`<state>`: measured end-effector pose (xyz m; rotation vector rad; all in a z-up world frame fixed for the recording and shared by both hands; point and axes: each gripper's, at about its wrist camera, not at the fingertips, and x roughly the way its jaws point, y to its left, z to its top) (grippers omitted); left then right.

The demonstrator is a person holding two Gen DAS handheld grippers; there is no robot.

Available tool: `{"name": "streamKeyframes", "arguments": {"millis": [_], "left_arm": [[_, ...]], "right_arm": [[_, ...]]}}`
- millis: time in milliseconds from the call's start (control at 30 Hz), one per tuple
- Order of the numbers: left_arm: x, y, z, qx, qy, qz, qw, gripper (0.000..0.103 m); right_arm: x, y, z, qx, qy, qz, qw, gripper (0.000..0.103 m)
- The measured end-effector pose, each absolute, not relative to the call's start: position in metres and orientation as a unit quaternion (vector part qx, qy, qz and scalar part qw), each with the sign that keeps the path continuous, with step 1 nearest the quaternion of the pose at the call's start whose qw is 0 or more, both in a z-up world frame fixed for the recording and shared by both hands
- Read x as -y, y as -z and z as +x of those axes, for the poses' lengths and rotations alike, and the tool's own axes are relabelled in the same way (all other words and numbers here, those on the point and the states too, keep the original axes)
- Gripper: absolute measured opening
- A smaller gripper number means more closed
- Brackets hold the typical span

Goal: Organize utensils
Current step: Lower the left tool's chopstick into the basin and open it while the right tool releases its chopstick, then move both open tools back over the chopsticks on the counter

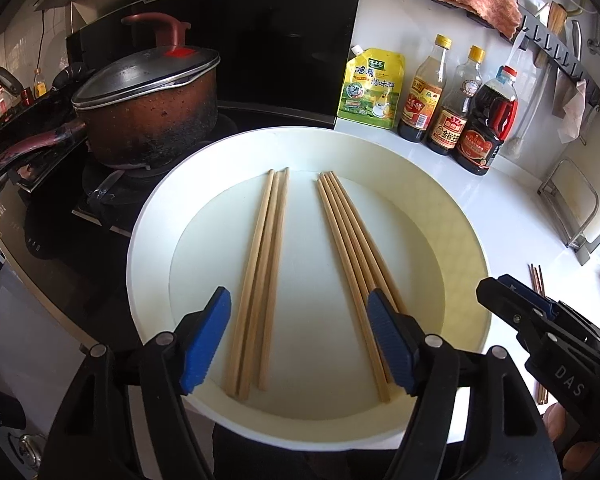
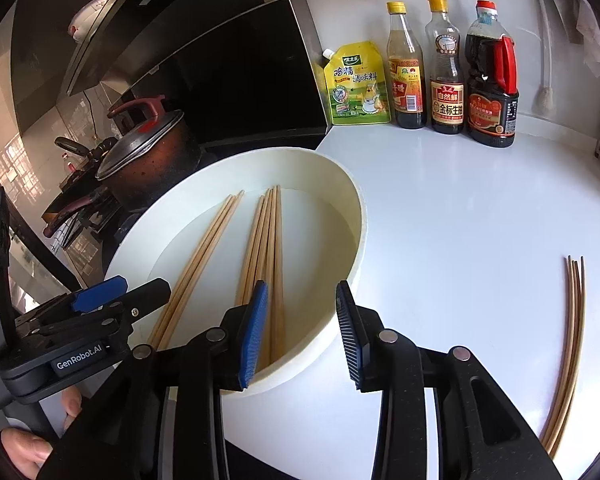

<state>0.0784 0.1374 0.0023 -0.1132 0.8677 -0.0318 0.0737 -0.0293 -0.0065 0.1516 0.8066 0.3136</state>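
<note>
Your left gripper (image 1: 300, 340) and right gripper (image 2: 302, 332) hang spread, empty, above the near rim of the white basin (image 1: 148, 216). Chopsticks (image 1: 260, 280) lie inside; spare chopsticks (image 2: 572, 340) on clear counter (image 2: 460, 220). Grippers read "GenRobot.AI", "DAS".

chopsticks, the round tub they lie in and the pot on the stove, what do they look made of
Chopsticks: probably bamboo or light wood, with a matte tan surface and no shine.
Tub: likely plastic, cream-white and smooth with a soft sheen and a thick moulded rim.
Pot: metal, with a reddish-brown coated wall that is scorched black near the base. Its lid looks like dull grey steel with a bright rim.
</note>
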Motion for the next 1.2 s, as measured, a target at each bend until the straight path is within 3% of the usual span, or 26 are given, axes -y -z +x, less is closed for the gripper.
{"name": "streamKeyframes", "arguments": {"millis": [800,1200], "left_arm": [[-0.015,-0.02,0.039,-0.4,0.112,-0.017,0.909,0.076],[0.077,0.007,0.047,-0.416,0.169,0.021,0.893,0.078]], "right_arm": [[0.164,-0.005,-0.011,-0.342,-0.037,0.095,0.934,0.042],[0.254,0.038,-0.027,-0.378,0.076,0.111,0.916,0.042]]}}
